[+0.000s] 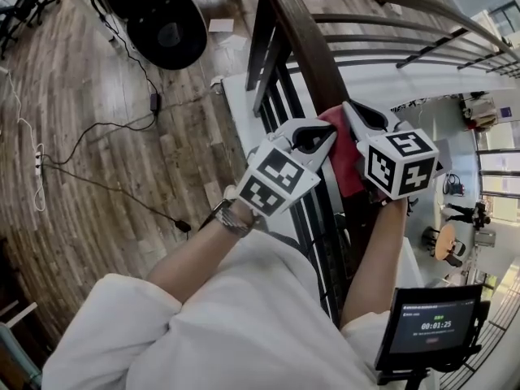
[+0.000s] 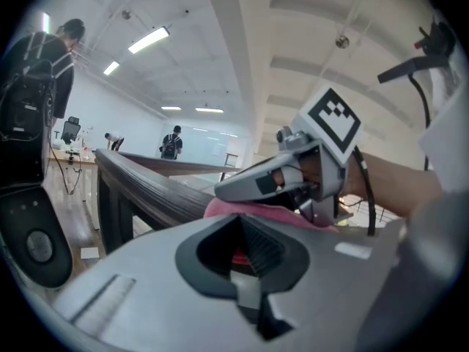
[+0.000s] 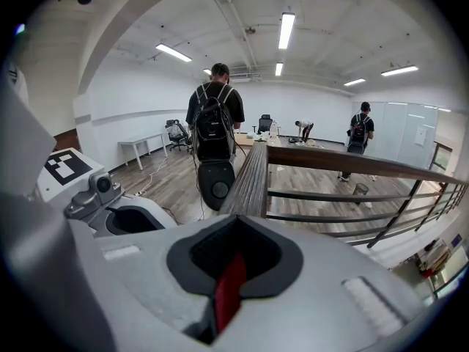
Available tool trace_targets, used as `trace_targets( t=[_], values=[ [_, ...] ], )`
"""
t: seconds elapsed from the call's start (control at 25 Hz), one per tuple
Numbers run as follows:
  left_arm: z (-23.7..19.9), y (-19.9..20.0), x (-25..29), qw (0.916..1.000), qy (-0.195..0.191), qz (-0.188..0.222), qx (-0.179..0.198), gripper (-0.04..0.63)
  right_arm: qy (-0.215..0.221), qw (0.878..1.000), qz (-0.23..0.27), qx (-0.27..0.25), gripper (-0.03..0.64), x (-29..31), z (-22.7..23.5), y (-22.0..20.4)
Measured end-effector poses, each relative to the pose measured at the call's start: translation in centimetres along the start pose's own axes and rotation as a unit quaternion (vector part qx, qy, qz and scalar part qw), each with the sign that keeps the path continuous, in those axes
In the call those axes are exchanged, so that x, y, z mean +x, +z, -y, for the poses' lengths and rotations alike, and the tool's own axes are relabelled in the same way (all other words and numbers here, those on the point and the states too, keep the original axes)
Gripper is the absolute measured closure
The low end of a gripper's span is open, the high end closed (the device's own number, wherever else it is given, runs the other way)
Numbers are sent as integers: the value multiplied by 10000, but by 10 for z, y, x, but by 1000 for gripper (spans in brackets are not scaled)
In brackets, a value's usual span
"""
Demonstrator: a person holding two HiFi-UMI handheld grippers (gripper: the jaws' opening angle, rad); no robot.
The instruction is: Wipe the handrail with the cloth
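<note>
The wooden floor (image 1: 97, 161) fills the left of the head view, with a black cable (image 1: 97, 136) running across it. The dark wooden handrail (image 1: 305, 39) curves from the top of the view down between the person's forearms, carried on black balusters (image 1: 284, 104).

The left gripper (image 1: 327, 135) lies at the left side of the handrail. Its jaws are closed, with a sliver of red showing between the pads in the left gripper view. The right gripper (image 1: 352, 110) lies at the right side of the handrail and points along it. Its jaws are closed on a fold of the cloth (image 1: 345, 161).

The cloth is red and is draped over the top of the handrail between the two grippers. A small screen (image 1: 431, 327) stands at the lower right.
</note>
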State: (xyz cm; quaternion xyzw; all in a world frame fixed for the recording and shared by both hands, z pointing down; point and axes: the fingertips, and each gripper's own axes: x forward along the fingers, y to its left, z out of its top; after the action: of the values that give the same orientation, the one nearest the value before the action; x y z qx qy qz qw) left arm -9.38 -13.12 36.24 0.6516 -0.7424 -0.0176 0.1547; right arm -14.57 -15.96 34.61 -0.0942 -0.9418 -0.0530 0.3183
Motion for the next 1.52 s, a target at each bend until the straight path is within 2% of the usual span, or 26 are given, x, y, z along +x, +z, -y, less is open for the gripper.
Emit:
trace_targets(
  t=[0.32,0.68,1.08,1.52],
  values=[
    [-10,13,3,9998,-176,89,-41,588,-119,9999,-54,-66,612,4,7,13],
    [-18,17,5,9999,-155,42,-55,588,-94,9999,-53,-4,612,9,10,20],
    [-28,20,8,9992,-122,150,-356,588,-62,10000,-43,6,612,13,14,25],
    [-31,11,10,9998,76,-82,-156,588,-53,10000,-40,-34,612,23,15,24]
  ],
)
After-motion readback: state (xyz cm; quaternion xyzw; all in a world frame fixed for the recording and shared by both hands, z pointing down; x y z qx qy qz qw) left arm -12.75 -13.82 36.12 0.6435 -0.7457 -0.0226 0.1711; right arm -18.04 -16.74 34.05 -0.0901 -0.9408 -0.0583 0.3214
